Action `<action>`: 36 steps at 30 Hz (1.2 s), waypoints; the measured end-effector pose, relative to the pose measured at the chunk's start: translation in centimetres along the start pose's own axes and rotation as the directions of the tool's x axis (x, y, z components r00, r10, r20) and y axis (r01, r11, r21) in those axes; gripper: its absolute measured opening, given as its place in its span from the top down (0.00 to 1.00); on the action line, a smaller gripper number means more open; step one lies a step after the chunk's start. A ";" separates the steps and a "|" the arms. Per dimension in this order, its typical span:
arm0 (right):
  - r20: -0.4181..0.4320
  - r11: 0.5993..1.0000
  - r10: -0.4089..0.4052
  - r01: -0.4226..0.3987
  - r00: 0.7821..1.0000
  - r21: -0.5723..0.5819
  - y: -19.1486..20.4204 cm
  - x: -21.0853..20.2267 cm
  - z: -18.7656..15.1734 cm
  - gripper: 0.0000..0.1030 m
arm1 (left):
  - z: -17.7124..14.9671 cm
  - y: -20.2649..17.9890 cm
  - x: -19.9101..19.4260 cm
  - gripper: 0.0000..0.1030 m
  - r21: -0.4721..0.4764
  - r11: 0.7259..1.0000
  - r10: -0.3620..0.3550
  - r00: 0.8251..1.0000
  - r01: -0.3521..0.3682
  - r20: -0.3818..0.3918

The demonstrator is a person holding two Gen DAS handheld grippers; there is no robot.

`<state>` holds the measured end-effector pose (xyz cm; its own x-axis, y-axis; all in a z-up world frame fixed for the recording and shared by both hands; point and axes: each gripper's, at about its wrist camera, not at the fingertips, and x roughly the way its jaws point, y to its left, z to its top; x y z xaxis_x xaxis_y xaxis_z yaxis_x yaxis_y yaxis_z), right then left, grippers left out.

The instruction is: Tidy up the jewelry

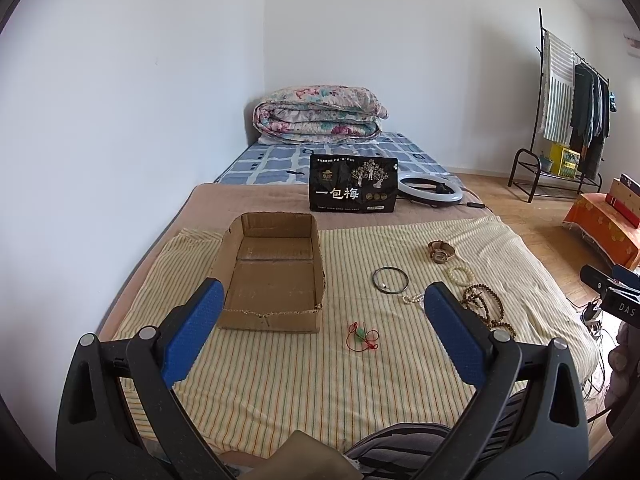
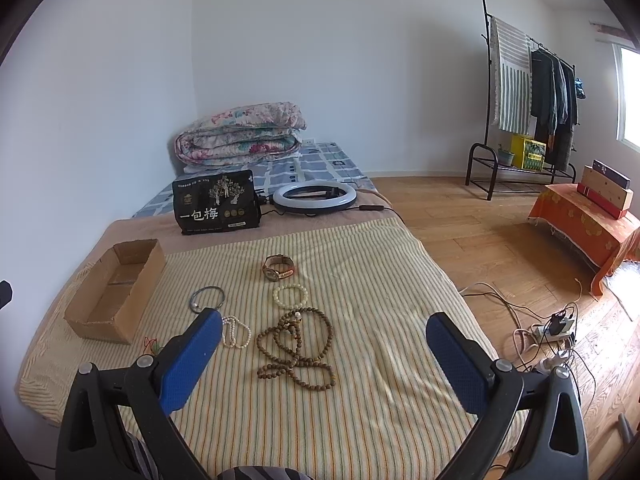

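An open, empty cardboard box (image 1: pixel 272 276) (image 2: pixel 116 290) sits on the striped yellow cloth (image 1: pixel 320 380) (image 2: pixel 360 360). To its right lie a watch (image 1: pixel 441 251) (image 2: pixel 279 268), a dark bangle (image 1: pixel 390 279) (image 2: pixel 207 299), a pale bead bracelet (image 1: pixel 461 275) (image 2: pixel 290 295), a pearl string (image 1: pixel 412 299) (image 2: pixel 236 332), a long brown bead necklace (image 1: pixel 486 306) (image 2: pixel 298 346) and a red cord with a green pendant (image 1: pixel 361 335) (image 2: pixel 152 345). My left gripper (image 1: pixel 320 300) is open, above the cloth near the box. My right gripper (image 2: pixel 324 330) is open, above the brown necklace.
A black snack bag (image 1: pixel 353 185) (image 2: pixel 217 202) and a ring light (image 1: pixel 432 189) (image 2: pixel 315 196) stand behind the cloth. A folded quilt (image 1: pixel 318 110) lies at the bed's far end. The floor on the right holds cables and a power strip (image 2: pixel 554 330), an orange-draped stand (image 2: pixel 584 216) and a clothes rack (image 2: pixel 528 92).
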<state>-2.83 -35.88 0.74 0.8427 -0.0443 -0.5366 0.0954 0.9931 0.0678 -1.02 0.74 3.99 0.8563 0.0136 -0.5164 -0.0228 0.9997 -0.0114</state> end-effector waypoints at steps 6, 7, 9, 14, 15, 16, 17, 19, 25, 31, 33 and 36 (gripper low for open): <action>0.003 1.000 0.002 -0.002 1.000 -0.006 0.2 -0.2 -0.1 0.00 | 0.3 -0.2 0.1 0.01 -0.003 1.000 -0.002 1.000 0.002 0.003; 0.003 1.000 0.002 -0.002 1.000 -0.006 0.2 -0.2 -0.1 0.00 | 0.2 -0.2 0.1 0.01 -0.003 1.000 -0.002 1.000 0.002 0.004; 0.004 1.000 0.000 0.000 1.000 -0.006 0.2 -0.2 -0.2 0.00 | 0.6 -0.4 0.0 0.01 -0.004 1.000 -0.001 1.000 0.001 0.006; 0.003 1.000 0.001 -0.001 1.000 -0.005 0.2 -0.3 -0.1 0.00 | 0.9 -0.3 -0.3 0.01 -0.009 1.000 -0.002 1.000 0.002 0.011; 0.003 1.000 0.001 -0.001 1.000 -0.005 0.2 -0.3 -0.1 0.00 | 1.1 -0.4 -0.3 0.01 -0.010 1.000 -0.002 1.000 0.003 0.010; 0.003 1.000 0.001 -0.001 1.000 -0.005 0.2 -0.3 -0.1 0.00 | 0.8 -0.3 -0.3 0.01 -0.011 1.000 -0.004 1.000 0.004 0.012; 0.003 1.000 0.001 -0.001 1.000 -0.005 0.2 -0.3 -0.1 0.00 | 1.0 -0.4 -0.3 0.01 -0.011 1.000 -0.004 1.000 0.004 0.011; 0.003 1.000 0.002 -0.002 1.000 -0.005 0.2 -0.3 -0.1 0.00 | 1.5 -0.6 -0.4 0.01 -0.011 1.000 -0.004 1.000 0.004 0.010; 0.000 1.000 0.002 -0.002 1.000 -0.002 0.3 -0.3 -0.2 0.00 | 0.8 -0.5 -0.4 0.01 -0.012 1.000 -0.005 1.000 0.005 0.014; -0.003 1.000 0.001 -0.001 1.000 -0.003 0.3 -0.3 -0.2 0.00 | 0.7 -0.7 -0.4 0.01 -0.014 1.000 -0.005 1.000 0.005 0.016; -0.004 1.000 0.001 -0.001 1.000 -0.002 0.2 -0.3 -0.3 0.00 | 1.0 -0.9 -0.4 0.01 -0.014 1.000 -0.005 1.000 0.005 0.016; -0.008 1.000 0.003 -0.003 1.000 0.000 0.0 -0.2 -0.4 0.00 | 0.4 -0.6 -0.4 0.01 -0.015 1.000 -0.005 1.000 0.006 0.017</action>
<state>-3.16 -35.83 0.52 0.8386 -0.0409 -0.5432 0.0931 0.9933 0.0689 -1.13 0.15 4.58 0.8649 0.0087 -0.5019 -0.0255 0.9993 -0.0268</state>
